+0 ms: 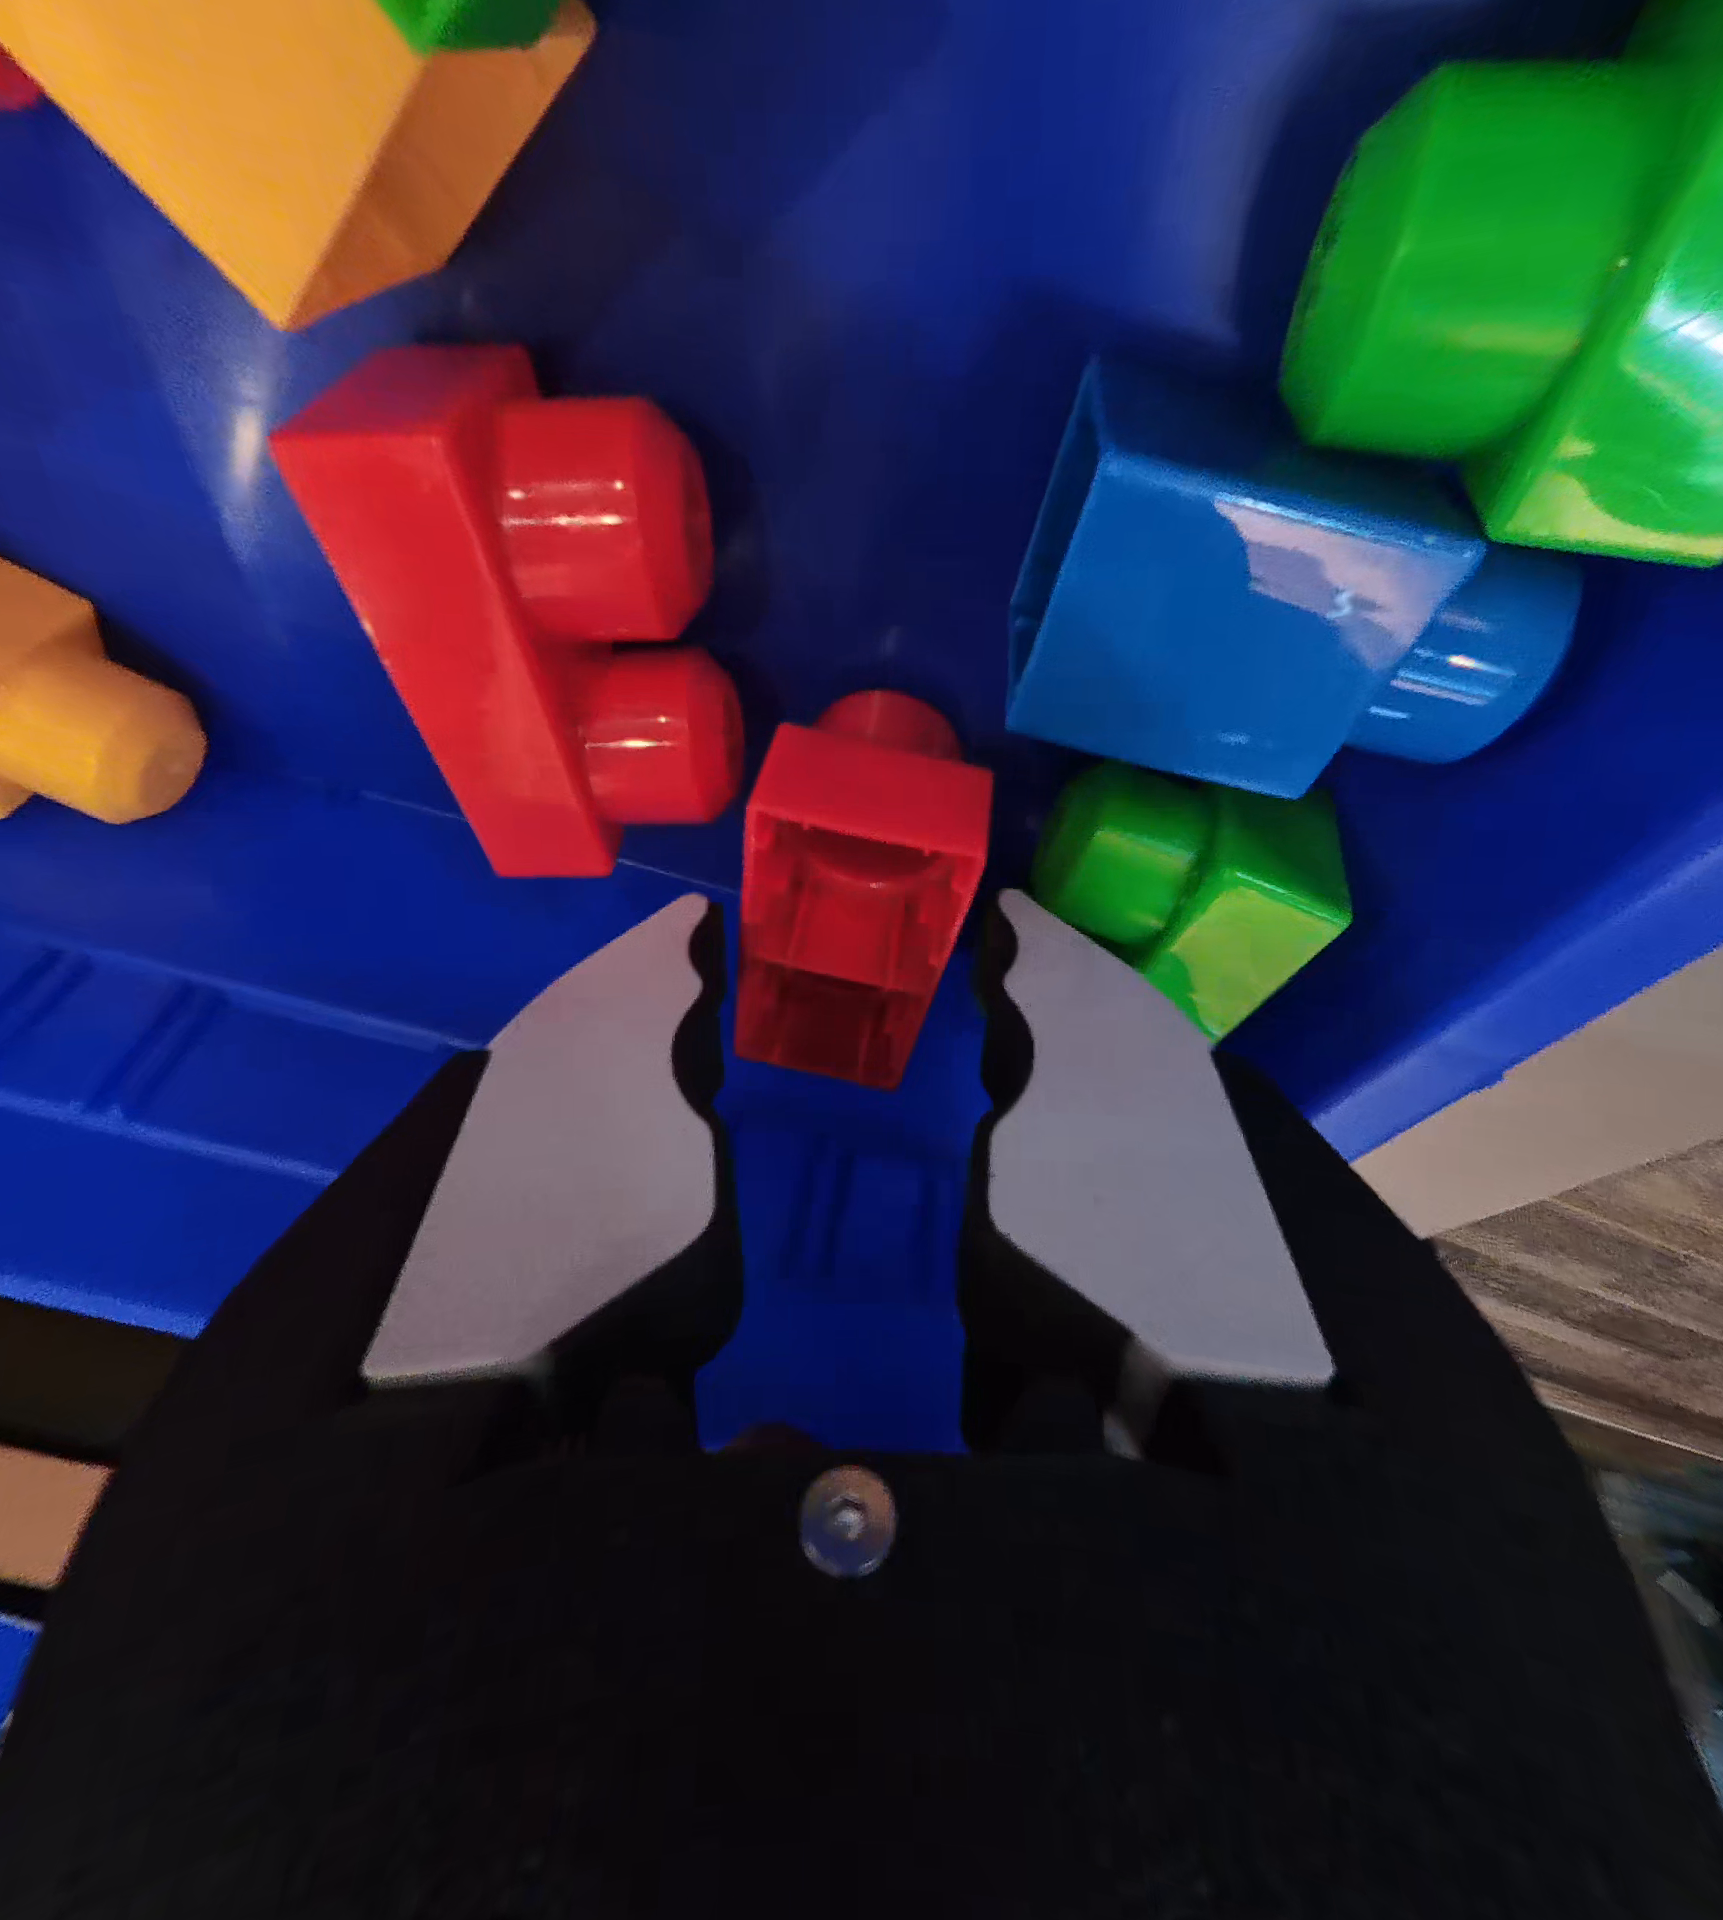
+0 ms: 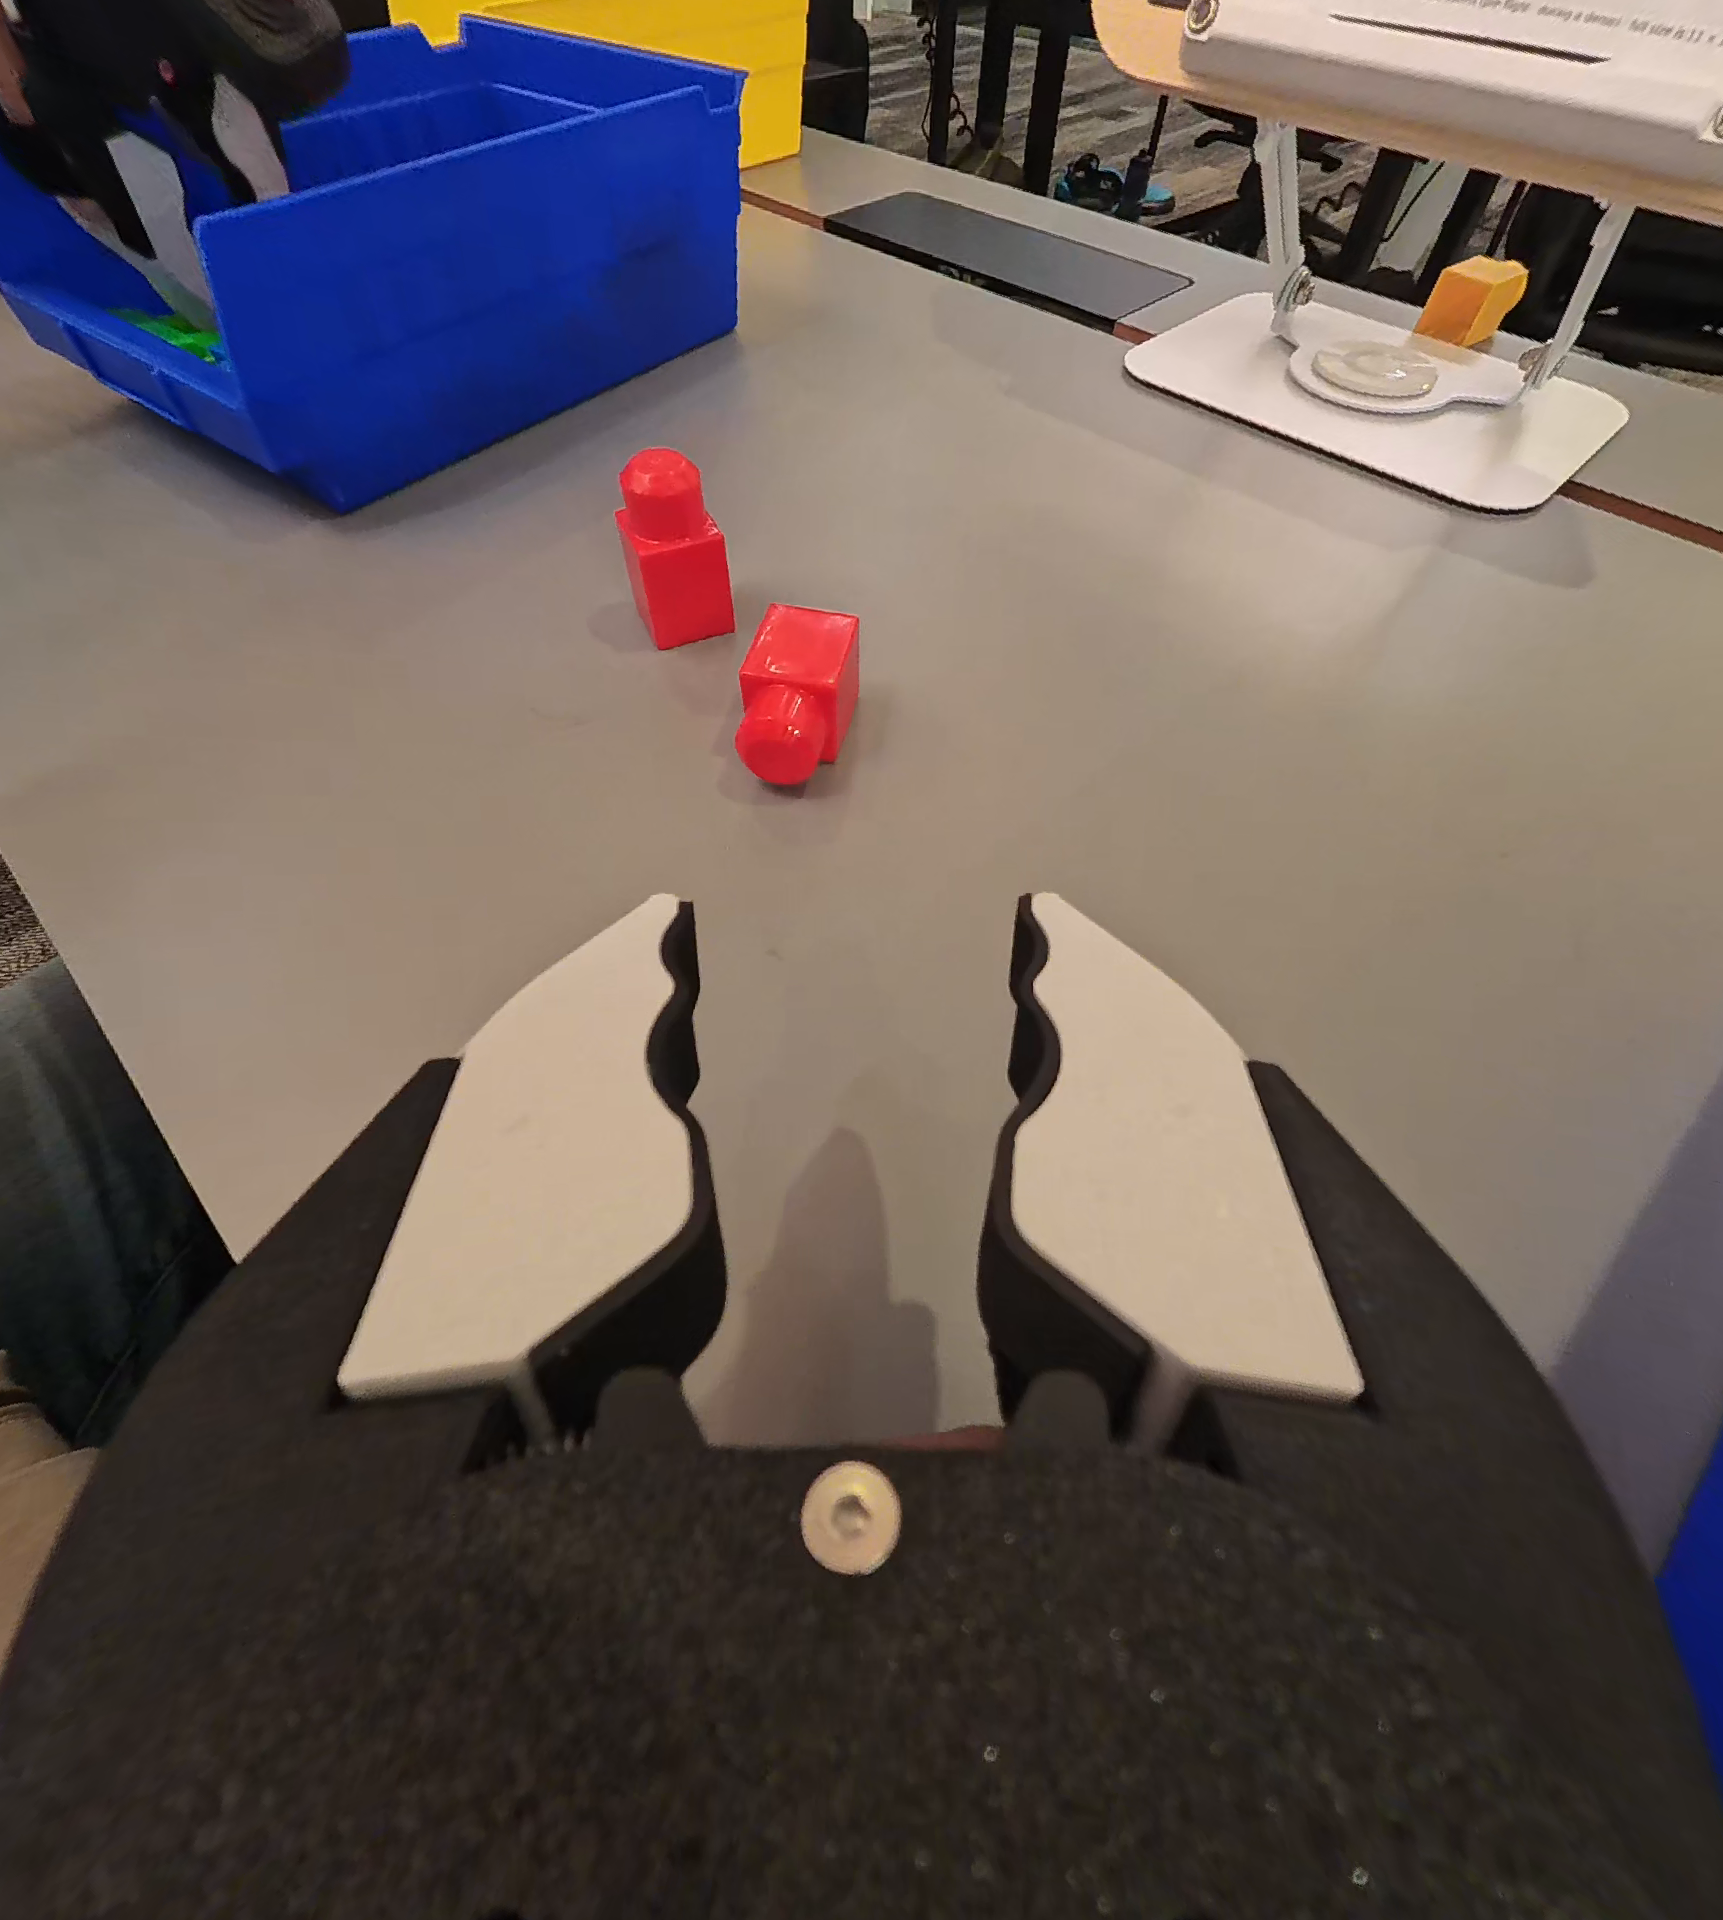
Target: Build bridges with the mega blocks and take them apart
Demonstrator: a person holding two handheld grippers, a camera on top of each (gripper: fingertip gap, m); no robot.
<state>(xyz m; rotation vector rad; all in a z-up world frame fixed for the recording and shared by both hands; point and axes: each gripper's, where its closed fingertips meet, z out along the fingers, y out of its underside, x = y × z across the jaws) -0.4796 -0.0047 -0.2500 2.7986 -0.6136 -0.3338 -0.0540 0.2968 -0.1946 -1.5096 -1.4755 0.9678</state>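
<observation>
Left wrist view, L to R: inside the blue bin [image 1: 888, 208], an orange block [image 1: 26, 686] at the far left edge w/ its stud pointing right, and a bigger orange block [image 1: 265, 135] up top. Next a red two-stud block [image 1: 493, 613] lying on its side, studs facing right. Centre: a small red one-stud block [image 1: 862, 883] w/ its hollow underside turned toward the camera, stud pointing away. It sits right at the tips of the left claw [image 1: 849, 925], partly between them; jaws are apart, a thin gap shows on each side of the block, so no grip visible. Right of that, a small green block [image 1: 1210, 894] just beside the right fingertip, a blue one-stud block [image 1: 1241, 613] above it, and a big green block [image 1: 1584, 281] at top right, touching the blue one.

Right wrist view, L to R: the blue bin [image 2: 483, 312] stands at far left on the grey desk [image 2: 1252, 779], w/ the left claw [image 2: 171, 187] dipped into it. A yellow bin [image 2: 732, 62] is behind. Mid-desk, one red block upright [image 2: 675, 566], stud up; just beside it to the right, another red block on its side [image 2: 800, 686], stud toward the camera. Both lie well ahead of the right claw [image 2: 852, 925], slightly left of its centre line. That claw is wide open, holding nothing, over bare desk. Far right: a white stand [image 2: 1376, 405] w/ a small orange block [image 2: 1470, 296] on it.
</observation>
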